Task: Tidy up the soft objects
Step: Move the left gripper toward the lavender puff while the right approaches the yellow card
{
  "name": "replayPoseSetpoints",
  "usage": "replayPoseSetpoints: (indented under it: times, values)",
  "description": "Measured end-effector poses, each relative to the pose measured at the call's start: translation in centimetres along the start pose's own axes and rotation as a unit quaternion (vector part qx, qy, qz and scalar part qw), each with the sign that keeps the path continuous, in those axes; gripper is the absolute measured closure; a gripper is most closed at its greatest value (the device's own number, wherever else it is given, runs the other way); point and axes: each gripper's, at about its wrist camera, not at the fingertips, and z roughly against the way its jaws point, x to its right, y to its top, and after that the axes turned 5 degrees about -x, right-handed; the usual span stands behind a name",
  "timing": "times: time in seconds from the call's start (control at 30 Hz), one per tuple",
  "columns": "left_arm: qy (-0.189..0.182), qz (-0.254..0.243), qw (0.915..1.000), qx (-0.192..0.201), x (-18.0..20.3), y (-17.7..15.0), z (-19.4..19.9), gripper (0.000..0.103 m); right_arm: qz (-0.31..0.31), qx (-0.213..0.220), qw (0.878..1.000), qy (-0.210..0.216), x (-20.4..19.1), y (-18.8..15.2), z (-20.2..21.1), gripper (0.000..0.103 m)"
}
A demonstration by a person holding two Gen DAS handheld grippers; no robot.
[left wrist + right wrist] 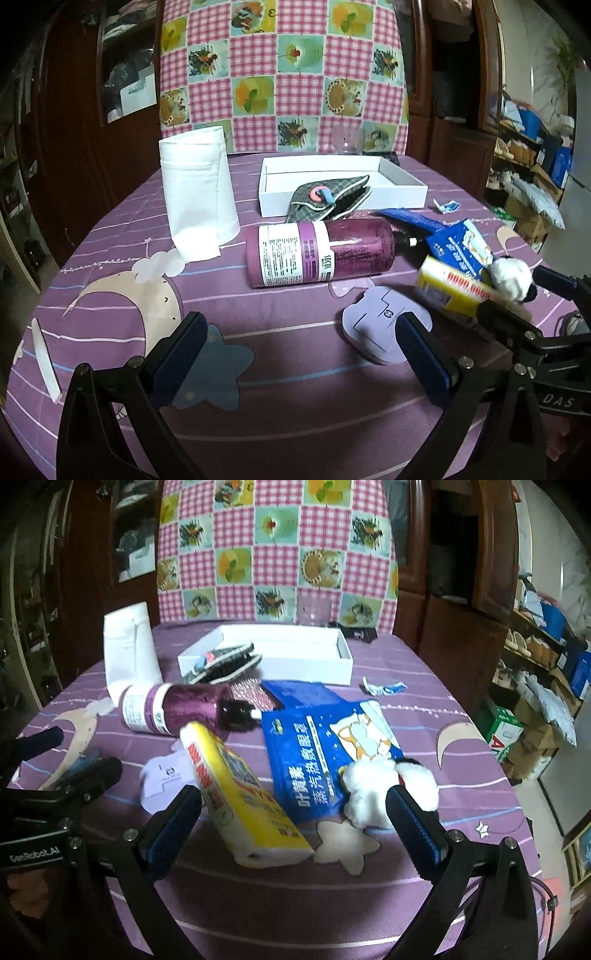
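Note:
A white and black plush toy (391, 790) lies on the purple tablecloth, beside my right gripper's right finger. It also shows in the left wrist view (511, 278). My right gripper (295, 805) is open over a yellow tissue pack (243, 797). A grey plaid slipper (328, 201) leans over the front wall of the white box (402, 188). My left gripper (301, 336) is open and empty above the cloth. A white rolled cloth (197, 192) stands at the left.
A purple bottle (317, 251) lies on its side mid-table. A blue eye-mask packet (328, 742) lies by the plush toy. A lilac card (384, 325) and a torn wrapper (382, 687) lie on the cloth. A checked chair back (280, 74) stands behind.

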Motion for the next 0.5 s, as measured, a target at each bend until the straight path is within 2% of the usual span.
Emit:
replayPoseSetpoints:
  times: [0.5]
  values:
    - [0.006, 0.018, 0.9994, 0.028, -0.5, 0.1, 0.9, 0.000, 0.023, 0.054, 0.998, -0.001, -0.9, -0.1, 1.7, 0.003]
